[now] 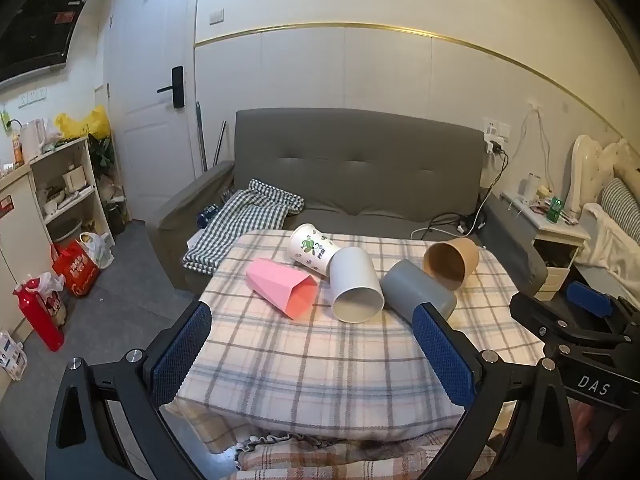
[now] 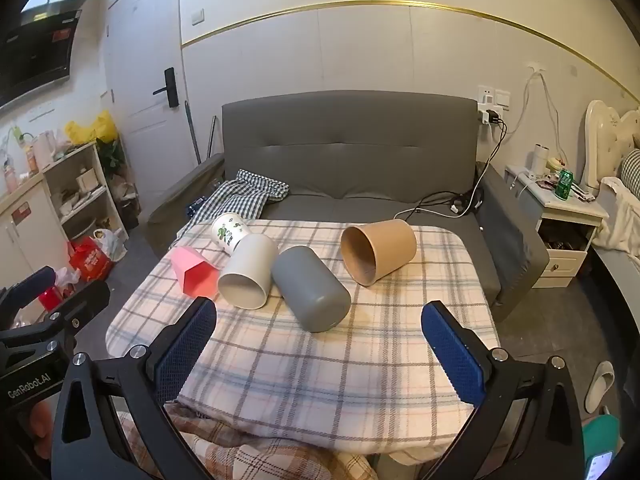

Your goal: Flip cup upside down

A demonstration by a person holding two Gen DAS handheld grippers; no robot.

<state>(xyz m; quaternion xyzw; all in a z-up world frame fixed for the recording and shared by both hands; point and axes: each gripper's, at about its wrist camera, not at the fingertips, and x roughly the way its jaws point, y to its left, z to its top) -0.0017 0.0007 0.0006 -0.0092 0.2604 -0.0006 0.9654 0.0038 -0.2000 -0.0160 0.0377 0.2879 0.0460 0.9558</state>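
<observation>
Several cups lie on their sides on a plaid-covered table (image 1: pixel 320 360): a pink faceted cup (image 1: pixel 280 288), a printed white paper cup (image 1: pixel 312 250), a plain white cup (image 1: pixel 356 286), a grey cup (image 1: pixel 416 292) and a brown paper cup (image 1: pixel 452 260). The right wrist view shows them too: pink (image 2: pixel 192 272), printed (image 2: pixel 230 232), white (image 2: pixel 248 272), grey (image 2: pixel 312 288), brown (image 2: pixel 378 250). My left gripper (image 1: pixel 316 320) is open and empty, short of the cups. My right gripper (image 2: pixel 320 320) is open and empty, near the grey cup.
A grey sofa (image 1: pixel 360 168) with a checked cloth (image 1: pixel 244 216) stands behind the table. A nightstand (image 2: pixel 560 216) is at the right, shelves (image 1: pixel 68 188) and bags at the left. A slipper (image 2: pixel 600 384) lies on the floor at the right.
</observation>
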